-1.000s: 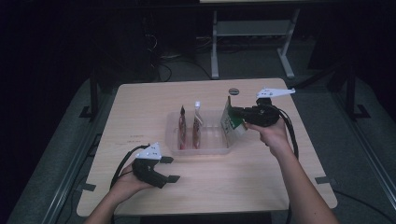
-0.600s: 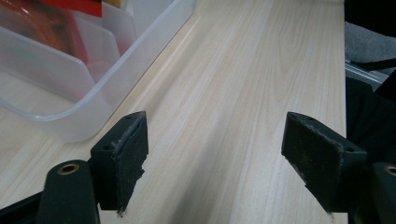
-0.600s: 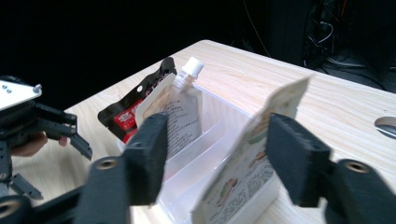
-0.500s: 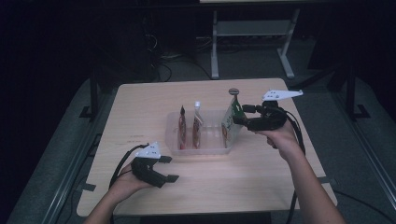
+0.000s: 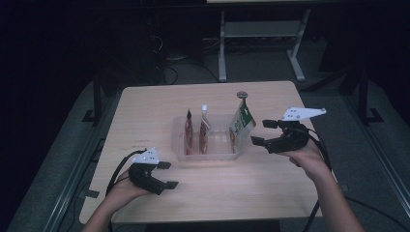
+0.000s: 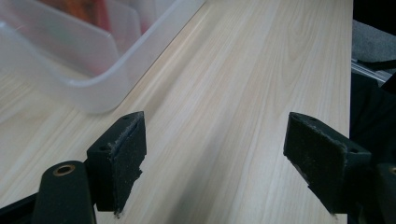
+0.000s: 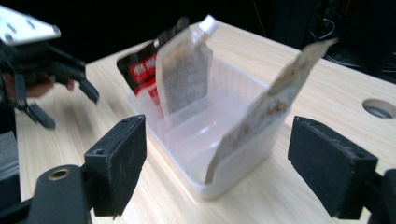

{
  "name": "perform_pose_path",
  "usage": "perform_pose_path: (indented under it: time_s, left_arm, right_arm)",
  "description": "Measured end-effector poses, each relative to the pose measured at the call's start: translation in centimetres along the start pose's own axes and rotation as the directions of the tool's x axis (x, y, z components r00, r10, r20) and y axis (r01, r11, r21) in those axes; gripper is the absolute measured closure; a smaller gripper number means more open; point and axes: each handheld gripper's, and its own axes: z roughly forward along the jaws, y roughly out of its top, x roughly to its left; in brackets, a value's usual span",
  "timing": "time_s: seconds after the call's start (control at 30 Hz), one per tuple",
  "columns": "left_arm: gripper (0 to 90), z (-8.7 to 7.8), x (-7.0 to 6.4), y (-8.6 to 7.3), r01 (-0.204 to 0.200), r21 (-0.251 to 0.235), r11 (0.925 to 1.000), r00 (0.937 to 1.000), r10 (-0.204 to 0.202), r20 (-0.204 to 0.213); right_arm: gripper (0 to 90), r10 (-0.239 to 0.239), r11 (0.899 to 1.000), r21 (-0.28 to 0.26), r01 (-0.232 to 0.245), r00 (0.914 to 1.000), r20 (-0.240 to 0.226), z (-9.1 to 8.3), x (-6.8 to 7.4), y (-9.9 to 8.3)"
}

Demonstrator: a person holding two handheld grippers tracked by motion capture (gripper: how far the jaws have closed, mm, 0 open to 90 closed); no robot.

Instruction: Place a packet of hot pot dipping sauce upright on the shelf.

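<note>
Where slotted (ribbed plastic): flat pouches (image 5: pixel 241 123).

The high view is looking forward and down from above the person's side, taking in the whole counter (image 5: pixel 145 111). The left gripper view is skimming low over the wood, facing a corner of the clear tray (image 6: pixel 100 88) at 11 o'clock. The right gripper view is facing that tray (image 7: pixel 233 182) closely — all three are sharing it.
</note>
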Motion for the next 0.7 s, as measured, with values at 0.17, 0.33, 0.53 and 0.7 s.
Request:
perform_pose_path:
  time_s: [0.17,0.33,0.53,0.7]
  left_arm:
    - [20.8,-0.8,0.2,-0.7,0.006,0.008,1.0,0.9998,-0.005,-0.017]
    - [20.1,-1.3,0.1,-1.4,0.014,0.007,0.9999,0.9994,-0.013,-0.033]
    - [19.7,-1.9,0.2,-2.5,0.022,0.013,0.9997,0.9983,-0.021,-0.055]
    - [18.9,-2.4,0.2,-3.4,0.031,0.019,0.9993,0.9971,-0.029,-0.07]
  right_arm:
    - [17.6,0.003,1.0,0.01,-0.003,0.9998,0.019,-0.4,-0.1,-1.9]
    - [17.1,0.009,0.999,0.033,-0.01,0.9996,0.027,-0.8,0.0,-3.7]
    - [16.9,0.009,0.997,0.076,-0.013,0.9986,0.053,-1.3,0.1,-5.9]
    - [16.6,0.016,0.992,0.124,-0.024,0.9974,0.07,-1.4,0.2,-7.8]
